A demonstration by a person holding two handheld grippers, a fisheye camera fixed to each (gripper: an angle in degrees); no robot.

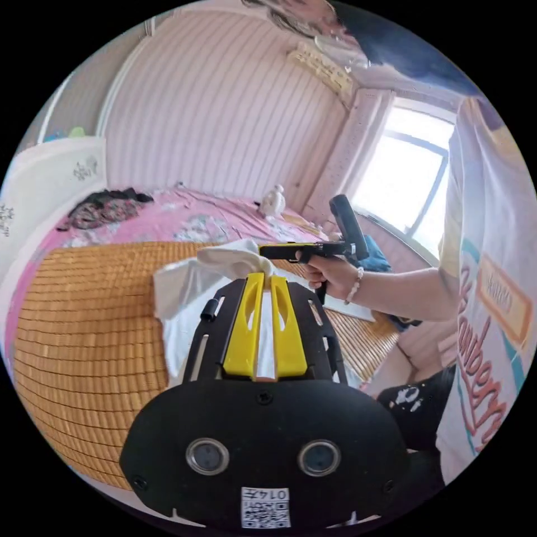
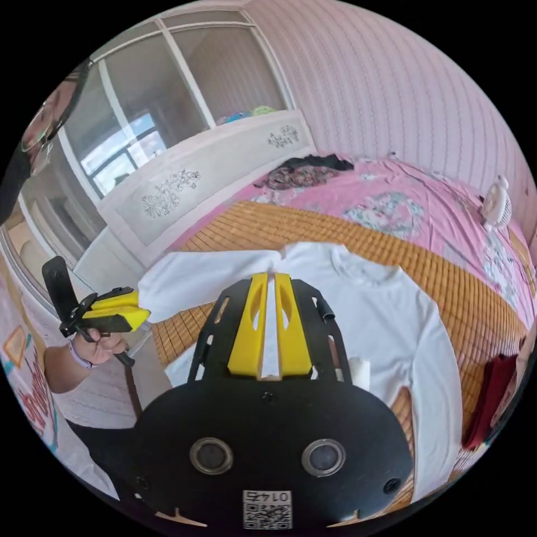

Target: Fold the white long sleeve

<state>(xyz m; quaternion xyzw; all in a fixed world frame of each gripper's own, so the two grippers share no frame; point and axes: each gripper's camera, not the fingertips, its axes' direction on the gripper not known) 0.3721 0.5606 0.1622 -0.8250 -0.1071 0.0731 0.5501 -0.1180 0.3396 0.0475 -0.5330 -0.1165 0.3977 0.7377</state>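
Note:
The white long sleeve shirt (image 2: 380,313) lies face up on a bamboo mat (image 2: 464,291), one sleeve (image 2: 207,279) stretched out sideways. My right gripper (image 2: 268,274) is shut on the fabric where that sleeve meets the shoulder. In the left gripper view it (image 1: 262,250) comes in from the right in a hand, lifting a bunch of white cloth (image 1: 232,260). My left gripper (image 1: 267,275) is shut on the sleeve just below that bunch. In the right gripper view it (image 2: 146,316) sits at the sleeve's outer end.
The mat (image 1: 84,313) covers a bed with a pink floral sheet. Dark clothes (image 2: 305,170) lie by the white headboard (image 2: 196,179), and a small white fan (image 2: 497,207) stands further back. A red garment (image 2: 492,391) hangs at the mat's edge. A person stands by the window (image 1: 408,190).

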